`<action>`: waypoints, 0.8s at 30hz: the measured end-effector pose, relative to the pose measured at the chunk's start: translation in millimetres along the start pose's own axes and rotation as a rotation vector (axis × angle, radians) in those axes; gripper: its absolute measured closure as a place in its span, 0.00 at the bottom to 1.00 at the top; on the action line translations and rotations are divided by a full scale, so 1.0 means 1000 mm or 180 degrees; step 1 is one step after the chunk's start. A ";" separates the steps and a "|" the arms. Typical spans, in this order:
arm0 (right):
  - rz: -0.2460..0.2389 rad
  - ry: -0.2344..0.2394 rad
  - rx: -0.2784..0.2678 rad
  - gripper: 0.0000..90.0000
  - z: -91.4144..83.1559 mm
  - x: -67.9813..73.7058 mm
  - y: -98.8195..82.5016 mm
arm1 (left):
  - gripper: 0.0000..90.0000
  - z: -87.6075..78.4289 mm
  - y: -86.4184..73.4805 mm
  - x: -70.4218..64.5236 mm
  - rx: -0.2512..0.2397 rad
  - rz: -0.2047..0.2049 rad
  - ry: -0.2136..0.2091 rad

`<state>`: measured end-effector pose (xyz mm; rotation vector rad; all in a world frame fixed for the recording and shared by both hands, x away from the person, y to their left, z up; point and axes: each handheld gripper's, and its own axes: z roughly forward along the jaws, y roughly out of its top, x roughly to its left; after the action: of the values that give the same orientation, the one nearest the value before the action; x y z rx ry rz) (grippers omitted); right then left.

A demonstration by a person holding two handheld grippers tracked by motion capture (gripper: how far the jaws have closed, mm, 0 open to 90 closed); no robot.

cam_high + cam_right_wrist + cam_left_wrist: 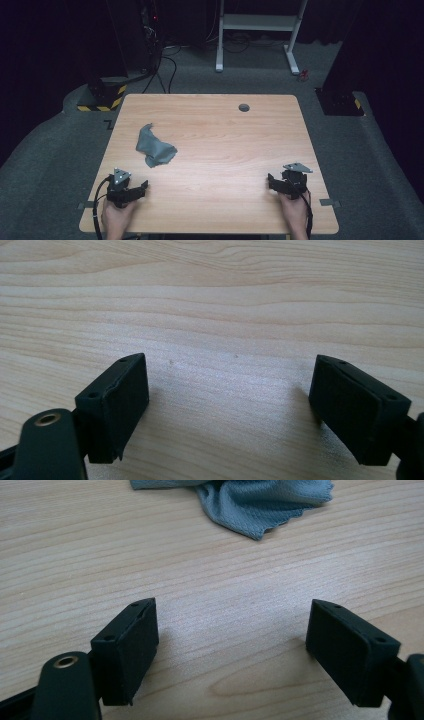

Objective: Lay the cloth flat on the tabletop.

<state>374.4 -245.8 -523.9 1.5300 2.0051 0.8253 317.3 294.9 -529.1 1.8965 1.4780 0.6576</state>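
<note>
A crumpled grey cloth (154, 146) lies on the left half of the wooden table (215, 130). My left gripper (135, 187) rests near the front left corner, just below the cloth, with its jaws wide open and nothing between them. In the left gripper view the cloth (250, 502) lies a short way ahead of the left gripper (232, 630), apart from the pads. My right gripper (274, 181) sits near the front right corner, far from the cloth. In the right gripper view my right gripper (230, 392) stands open over bare wood.
A small round grey grommet (244, 107) is set into the table near its far edge. Beyond the table stand a white desk frame (257, 30) and black equipment with cables (150, 45) on the grey floor.
</note>
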 end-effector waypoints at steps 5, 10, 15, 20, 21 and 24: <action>0.0012 -0.0010 -0.0004 0.19 0.000 0.000 0.000 | 0.24 0.001 0.000 -0.001 -0.0004 -0.0021 0.0010; 0.0000 -0.0010 -0.0012 0.20 0.000 0.000 0.000 | 0.24 0.001 0.001 -0.001 -0.0003 -0.0016 -0.0007; -0.0003 0.0002 -0.0018 0.22 -0.001 0.000 0.000 | 0.24 0.005 0.004 -0.002 -0.0009 -0.0013 -0.0018; -0.0005 -0.0004 -0.0024 0.23 -0.001 0.000 0.000 | 0.27 0.006 0.006 -0.003 -0.0025 -0.0037 -0.0031; 0.0007 -0.0011 -0.0025 0.23 -0.001 0.000 0.000 | 0.27 0.007 0.007 -0.003 -0.0018 -0.0031 -0.0057; 0.0006 -0.0014 -0.0028 0.23 -0.001 0.000 0.000 | 0.30 0.010 0.010 -0.005 -0.0046 0.0003 -0.0038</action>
<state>373.3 -245.8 -523.6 1.5280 1.9945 0.8297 329.8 286.8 -528.6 1.8872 1.4613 0.6544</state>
